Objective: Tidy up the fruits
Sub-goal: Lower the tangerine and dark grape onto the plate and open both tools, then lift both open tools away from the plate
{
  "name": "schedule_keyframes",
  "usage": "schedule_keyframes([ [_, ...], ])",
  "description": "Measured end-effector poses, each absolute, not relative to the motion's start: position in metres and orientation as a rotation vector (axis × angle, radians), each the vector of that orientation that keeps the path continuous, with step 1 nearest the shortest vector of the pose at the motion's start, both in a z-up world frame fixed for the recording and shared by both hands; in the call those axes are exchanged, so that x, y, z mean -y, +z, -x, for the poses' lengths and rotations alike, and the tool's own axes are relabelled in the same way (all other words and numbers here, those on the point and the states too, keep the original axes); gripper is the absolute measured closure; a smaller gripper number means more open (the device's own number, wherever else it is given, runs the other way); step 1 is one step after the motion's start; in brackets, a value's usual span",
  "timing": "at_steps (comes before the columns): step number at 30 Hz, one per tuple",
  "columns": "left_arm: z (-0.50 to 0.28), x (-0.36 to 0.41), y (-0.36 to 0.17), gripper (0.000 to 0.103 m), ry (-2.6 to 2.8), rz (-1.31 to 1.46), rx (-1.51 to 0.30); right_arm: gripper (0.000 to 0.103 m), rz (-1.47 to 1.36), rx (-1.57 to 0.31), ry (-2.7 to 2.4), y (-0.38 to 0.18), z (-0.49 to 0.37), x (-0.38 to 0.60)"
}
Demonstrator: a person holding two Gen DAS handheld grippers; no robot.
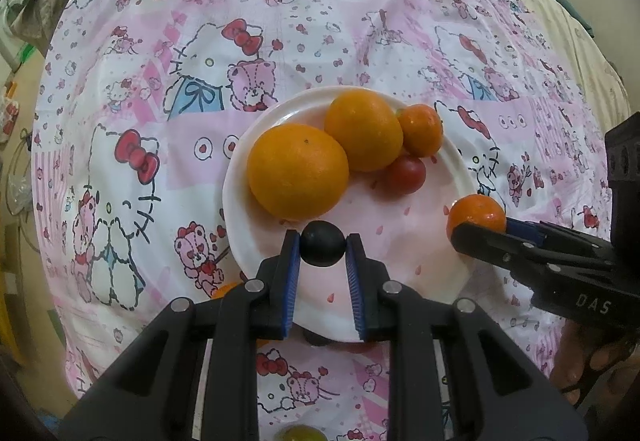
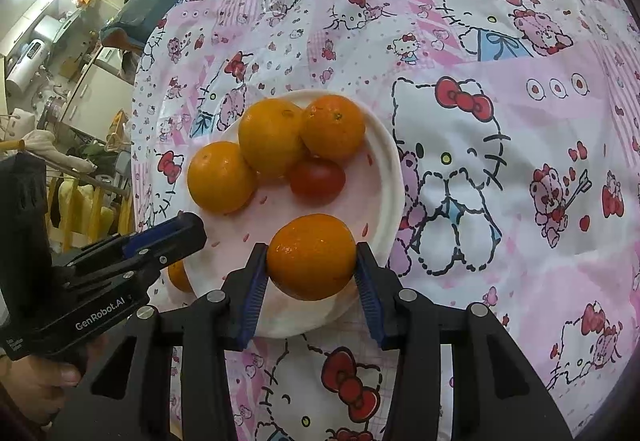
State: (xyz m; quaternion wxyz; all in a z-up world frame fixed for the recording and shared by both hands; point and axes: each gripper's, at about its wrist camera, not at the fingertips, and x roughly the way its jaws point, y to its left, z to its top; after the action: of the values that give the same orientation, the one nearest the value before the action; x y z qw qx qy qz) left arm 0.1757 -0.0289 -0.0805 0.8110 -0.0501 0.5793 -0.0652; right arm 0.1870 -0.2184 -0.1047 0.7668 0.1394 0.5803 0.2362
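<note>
A white plate sits mid-table and holds two large oranges, a small mandarin and a red tomato. My left gripper is shut on a dark round fruit above the plate's near part. My right gripper is shut on a small mandarin over the plate, near its rim. It shows in the left wrist view at the plate's right edge. The left gripper's fingers show at the left of the right wrist view.
A pink cartoon-cat tablecloth covers the round table. An orange fruit lies partly hidden beside the plate under my left gripper. A greenish fruit lies at the near edge. Cluttered furniture stands beyond the table's left edge.
</note>
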Motion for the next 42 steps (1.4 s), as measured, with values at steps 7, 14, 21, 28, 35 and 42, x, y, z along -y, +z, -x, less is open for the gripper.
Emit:
schedule_keyframes([
  [7,-0.176,0.027,-0.079,0.069,-0.121,0.095,-1.228,0.048,-0.322,-1.254,0.496,-0.103,-0.189,0.224],
  [14,-0.176,0.026,-0.074,0.033,-0.117,0.091,-1.208,0.034,-0.359,-1.194,0.499,-0.089,-0.191,0.232],
  [21,-0.172,0.019,-0.064,0.018,-0.120,0.135,-1.164,0.033,-0.370,-1.167,0.504,-0.080,-0.194,0.231],
  [28,-0.167,0.014,-0.054,0.018,-0.092,0.122,-1.113,0.033,-0.353,-1.146,0.501,-0.072,-0.189,0.230],
  [35,-0.158,0.007,-0.041,0.018,-0.051,0.107,-1.056,0.033,-0.372,-1.114,0.491,-0.061,-0.179,0.236],
  [42,-0.149,-0.005,-0.032,0.018,-0.004,0.105,-1.032,0.033,-0.387,-1.094,0.495,-0.050,-0.162,0.236],
])
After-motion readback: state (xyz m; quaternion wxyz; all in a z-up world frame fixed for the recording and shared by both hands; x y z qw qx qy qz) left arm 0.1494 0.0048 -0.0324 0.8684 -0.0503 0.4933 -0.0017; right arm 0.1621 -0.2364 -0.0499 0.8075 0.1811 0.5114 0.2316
